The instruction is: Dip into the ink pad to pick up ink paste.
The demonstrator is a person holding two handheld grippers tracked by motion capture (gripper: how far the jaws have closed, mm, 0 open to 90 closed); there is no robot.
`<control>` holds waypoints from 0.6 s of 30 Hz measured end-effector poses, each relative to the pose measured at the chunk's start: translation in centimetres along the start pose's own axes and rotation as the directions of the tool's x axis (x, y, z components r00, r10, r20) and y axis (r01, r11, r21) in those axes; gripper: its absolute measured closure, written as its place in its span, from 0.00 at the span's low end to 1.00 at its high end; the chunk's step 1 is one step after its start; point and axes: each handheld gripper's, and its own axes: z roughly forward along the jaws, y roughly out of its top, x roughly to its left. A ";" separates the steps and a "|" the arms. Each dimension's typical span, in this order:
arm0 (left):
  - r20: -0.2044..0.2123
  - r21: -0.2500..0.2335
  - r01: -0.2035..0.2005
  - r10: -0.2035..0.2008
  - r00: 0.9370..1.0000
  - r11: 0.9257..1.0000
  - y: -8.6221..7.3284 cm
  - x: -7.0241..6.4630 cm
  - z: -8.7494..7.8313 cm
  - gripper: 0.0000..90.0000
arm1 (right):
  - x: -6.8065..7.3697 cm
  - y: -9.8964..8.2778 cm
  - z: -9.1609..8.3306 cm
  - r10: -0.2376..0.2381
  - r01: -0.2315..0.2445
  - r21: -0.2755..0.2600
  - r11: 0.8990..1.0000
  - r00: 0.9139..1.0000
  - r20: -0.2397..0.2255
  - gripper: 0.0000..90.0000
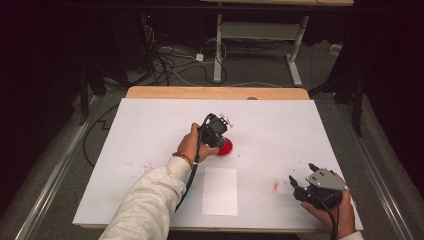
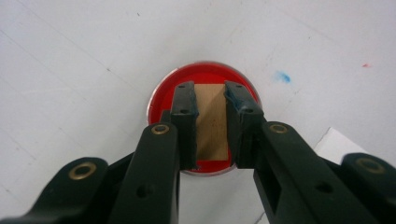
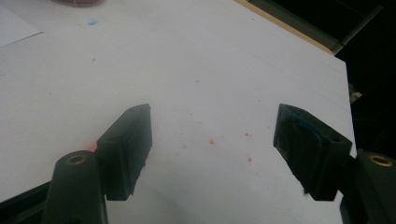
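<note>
One block: a small tan wooden block (image 2: 211, 122) sits clamped in the left gripper (image 2: 210, 100), over a red dish (image 2: 164, 91) near the table's (image 1: 150, 125) middle.
Handling: likely light, stiff, not fragile; flat sides give a sure hold.
Dish: round, shallow, glossy red with a clear rim.
Right gripper (image 3: 212, 130): jaws spread wide, holding nothing, near right.
Paper (image 1: 220, 191): flat white sheet, near edge.

The left gripper (image 1: 220, 131) is black, with a small pale plate at its tip; a black cable trails back from it along a light grey sleeve (image 1: 150, 200), and a beaded bracelet (image 1: 183, 157) circles the wrist just behind it; its jaws carry brass-ringed pivots and small screws near the pads (image 2: 184, 116). The right gripper (image 1: 300, 186) is black too, topped by a grey three-cornered plate; its pads (image 3: 130, 144) are thick, squared blocks.
</note>
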 end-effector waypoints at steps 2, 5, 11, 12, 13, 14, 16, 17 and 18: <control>0.011 -0.023 0.005 -0.004 1.000 1.000 0.1 0.2 -0.7 0.82 | 0.1 0.1 -0.2 -0.005 0.005 -0.006 1.000 1.000 0.003 0.32; 0.011 -0.071 -0.004 0.005 1.000 0.997 0.5 0.6 -2.7 0.82 | 0.1 0.1 -0.2 -0.011 0.011 -0.012 1.000 1.000 0.001 0.32; 0.020 -0.113 -0.003 0.005 1.000 0.994 0.8 0.8 -4.1 0.82 | 0.1 0.1 -0.2 -0.018 0.018 -0.009 1.000 1.000 -0.003 0.32; 0.025 -0.116 -0.005 0.008 1.000 0.993 0.8 0.8 -4.1 0.82 | 0.1 0.1 -0.2 -0.018 0.018 -0.009 1.000 1.000 -0.003 0.32; 0.032 -0.114 -0.006 0.009 0.999 0.993 0.8 0.7 -3.9 0.82 | 0.1 0.1 -0.2 -0.016 0.016 -0.009 1.000 1.000 -0.002 0.32; 0.032 -0.114 -0.006 0.009 0.999 0.993 0.8 0.7 -3.9 0.82 | 0.1 0.1 -0.2 -0.019 0.019 -0.009 1.000 1.000 -0.001 0.32; 0.048 -0.101 -0.005 0.010 0.999 0.995 0.8 0.6 -3.0 0.82 | 0.1 0.1 -0.2 -0.017 0.017 -0.008 1.000 1.000 -0.003 0.32; 0.048 -0.101 -0.005 0.010 0.999 0.995 0.8 0.6 -3.0 0.82 | 0.1 0.1 -0.2 -0.017 0.017 -0.008 1.000 1.000 -0.003 0.32; 0.047 -0.094 -0.005 0.009 0.999 0.996 0.8 0.6 -2.6 0.82 | 0.2 0.0 -0.2 -0.022 0.022 -0.007 1.000 1.000 -0.003 0.32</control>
